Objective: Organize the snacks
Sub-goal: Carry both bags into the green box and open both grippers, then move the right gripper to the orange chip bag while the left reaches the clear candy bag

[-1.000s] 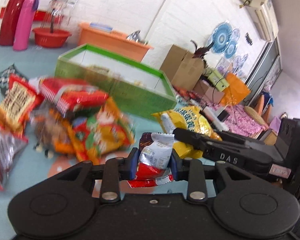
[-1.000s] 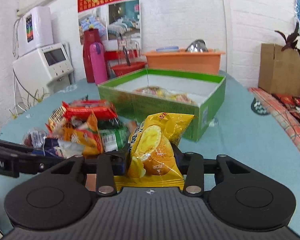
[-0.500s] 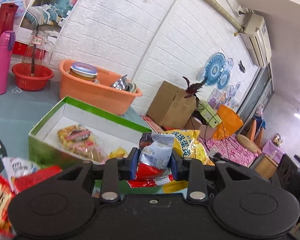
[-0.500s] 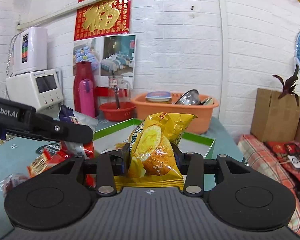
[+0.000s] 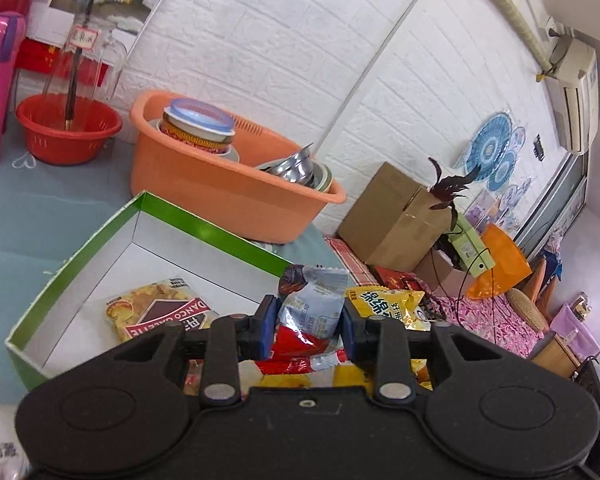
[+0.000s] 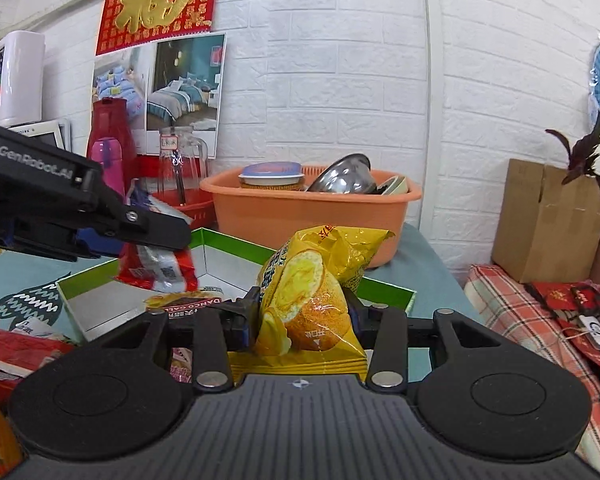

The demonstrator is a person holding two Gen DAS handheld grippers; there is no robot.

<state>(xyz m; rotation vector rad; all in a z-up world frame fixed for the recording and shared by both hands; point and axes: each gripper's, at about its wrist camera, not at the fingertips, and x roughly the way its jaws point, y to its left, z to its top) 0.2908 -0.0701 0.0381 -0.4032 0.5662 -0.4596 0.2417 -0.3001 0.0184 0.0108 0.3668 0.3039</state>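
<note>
left tongs (image 5: 309,330) opening around silver-red packet (image 5: 314,312), right tongs (image 6: 302,316) clamping yellow bag (image 6: 308,304), green box (image 5: 84,258) below

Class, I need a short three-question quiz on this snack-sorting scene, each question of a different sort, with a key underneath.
1. True or false: the green box already holds a snack packet.
2. Which packet is between the fingers of the right gripper? A) the yellow cake packet B) a blue biscuit tin C) a green noodle cup
3. Fill the gap: the left gripper carries a silver and ____ packet.

Key
1. True: the Danco packet lies inside it.
2. A
3. red; its jaws are opening with the packet between them.
</note>
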